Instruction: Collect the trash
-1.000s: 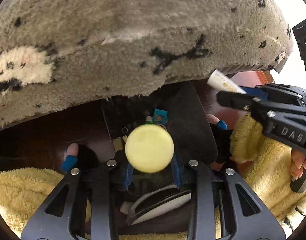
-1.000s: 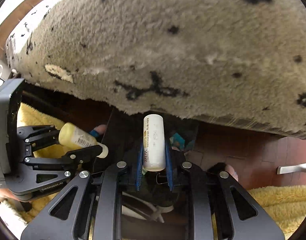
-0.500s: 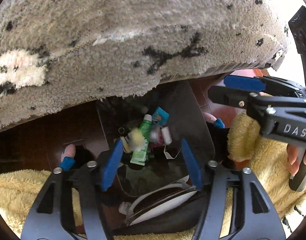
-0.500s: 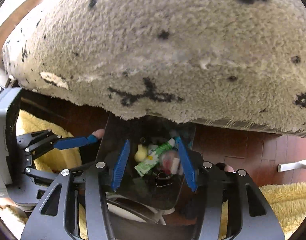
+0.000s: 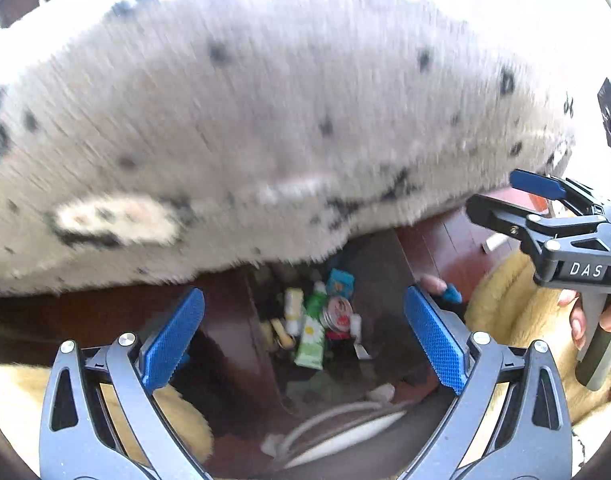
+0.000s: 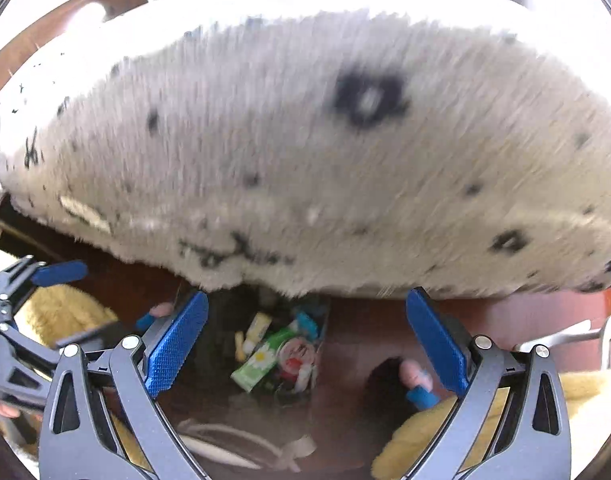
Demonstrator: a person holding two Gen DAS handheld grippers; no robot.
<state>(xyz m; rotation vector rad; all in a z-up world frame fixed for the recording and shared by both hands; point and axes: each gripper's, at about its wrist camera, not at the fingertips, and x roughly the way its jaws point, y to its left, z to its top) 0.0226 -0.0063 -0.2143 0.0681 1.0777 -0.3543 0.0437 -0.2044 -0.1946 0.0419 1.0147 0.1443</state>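
Left wrist view: left claw empty at bottom of frame, jaws opening wide over the dark bin at lower centre. Trash there: green tube, red-lidded tin, pale bottle. Best lifted clear, straight up, away from the right claw at right edge. Shaggy spotted rug across the top.

Right wrist view: right claw likewise opening, nothing between. Reddish wood floor, yellow fleece at lower right.

A dark wooden floor carries a shaggy pale rug and a dark bin of trash.
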